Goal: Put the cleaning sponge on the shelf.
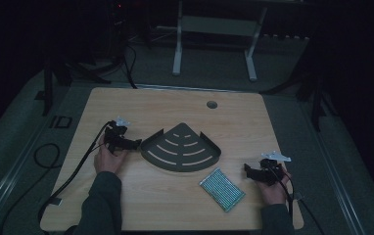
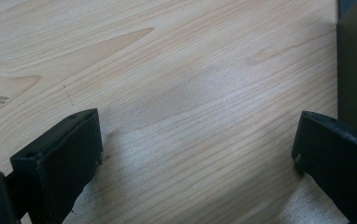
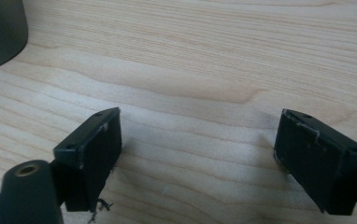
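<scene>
Both grippers rest on the table (image 1: pixel 175 210), jaws wide apart and empty. Left gripper (image 1: pixel 135 143) sits just beside the shelf (image 1: pixel 181 149). Right gripper (image 1: pixel 248 170) lies near the pad (image 1: pixel 222 189), apart from it.

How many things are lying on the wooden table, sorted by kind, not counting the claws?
Dark fan-shaped slotted corner shelf: 1
Green studded rectangular pad: 1
Total: 2
</scene>
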`<state>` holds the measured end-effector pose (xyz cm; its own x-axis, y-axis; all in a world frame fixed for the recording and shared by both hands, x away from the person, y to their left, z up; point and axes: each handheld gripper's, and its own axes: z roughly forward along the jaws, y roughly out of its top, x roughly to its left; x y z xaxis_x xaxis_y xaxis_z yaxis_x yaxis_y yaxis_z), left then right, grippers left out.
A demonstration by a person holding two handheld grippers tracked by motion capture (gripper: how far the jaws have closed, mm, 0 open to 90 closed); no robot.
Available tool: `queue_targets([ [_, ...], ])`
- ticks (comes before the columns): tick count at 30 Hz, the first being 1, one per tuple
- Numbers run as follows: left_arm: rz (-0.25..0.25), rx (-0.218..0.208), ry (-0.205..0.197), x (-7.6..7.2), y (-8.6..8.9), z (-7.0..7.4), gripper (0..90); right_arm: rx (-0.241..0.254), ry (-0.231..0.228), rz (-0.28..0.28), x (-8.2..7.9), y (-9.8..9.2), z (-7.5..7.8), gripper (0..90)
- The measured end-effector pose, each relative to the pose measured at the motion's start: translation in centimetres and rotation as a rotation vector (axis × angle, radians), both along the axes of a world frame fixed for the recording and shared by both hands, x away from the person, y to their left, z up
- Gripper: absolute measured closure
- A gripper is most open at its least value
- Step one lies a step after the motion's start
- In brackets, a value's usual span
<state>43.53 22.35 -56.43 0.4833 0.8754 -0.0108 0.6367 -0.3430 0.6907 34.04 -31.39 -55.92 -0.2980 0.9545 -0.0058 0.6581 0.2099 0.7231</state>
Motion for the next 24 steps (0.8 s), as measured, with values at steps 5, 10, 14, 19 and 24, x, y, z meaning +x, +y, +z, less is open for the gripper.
queue_targets([
  [5,0.000,0.000,0.000,0.0,0.0,0.0,2.3,0.001,-0.006,0.005,-0.1,0.0,0.0,18.1],
  [10,0.000,0.000,0.000,0.0,0.0,0.0,2.3,-0.019,-0.015,0.027,-0.4,0.5,0.4,34.8],
  [14,0.000,0.000,0.000,0.0,0.0,0.0,2.3,-0.063,-0.008,0.081,-1.1,1.3,0.9,49.8],
  [19,0.001,-0.001,0.000,0.0,0.0,0.0,2.3,-0.061,-0.052,0.150,-2.4,2.7,2.5,62.0],
  [24,0.005,-0.003,-0.001,0.0,0.0,0.0,3.0,-0.043,-0.091,0.211,-3.3,4.0,4.1,76.3],
])
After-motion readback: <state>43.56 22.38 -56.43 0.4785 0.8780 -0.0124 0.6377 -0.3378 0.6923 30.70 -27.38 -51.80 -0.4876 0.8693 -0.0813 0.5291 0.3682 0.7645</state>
